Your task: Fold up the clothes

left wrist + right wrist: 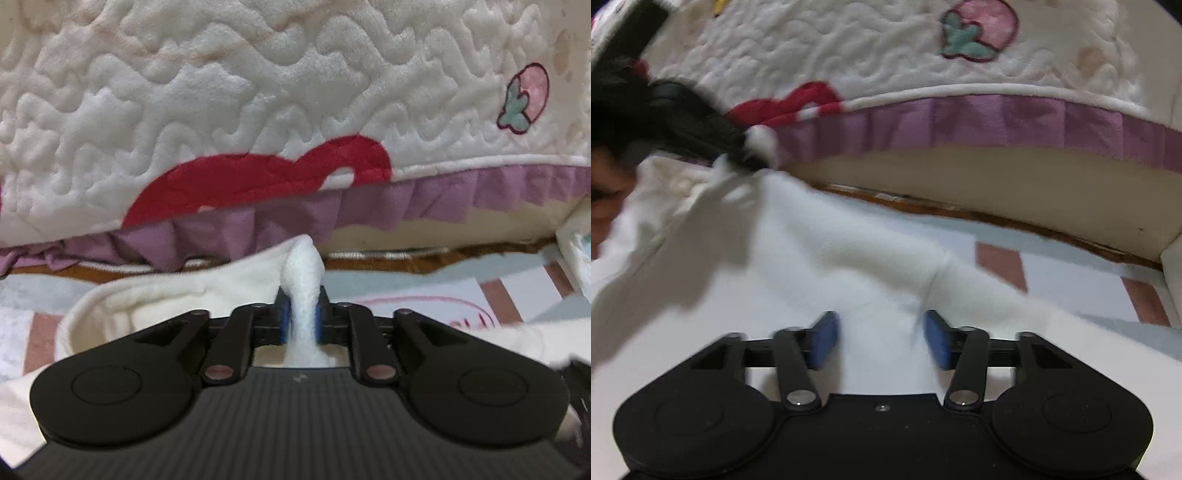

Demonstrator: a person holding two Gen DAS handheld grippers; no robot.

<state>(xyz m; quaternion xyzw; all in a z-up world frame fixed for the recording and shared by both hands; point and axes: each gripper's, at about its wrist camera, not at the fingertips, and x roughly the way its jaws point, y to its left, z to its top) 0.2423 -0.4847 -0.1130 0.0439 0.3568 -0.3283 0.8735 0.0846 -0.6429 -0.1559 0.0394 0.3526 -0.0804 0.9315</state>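
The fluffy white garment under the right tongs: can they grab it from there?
Probably yes. The right tongs stand open just above the fluffy white garment, with nothing lying between them and the cloth.

One garment (820, 258) — two tools (302, 317) (881, 339).

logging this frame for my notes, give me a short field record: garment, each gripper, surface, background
garment: white fleece garment, spread on the mat
left gripper: jaws shut on a pinched-up fold of the garment
right gripper: jaws open over the garment, nothing gripped
surface: pastel patterned mat
background: quilted bedcover with purple ruffle
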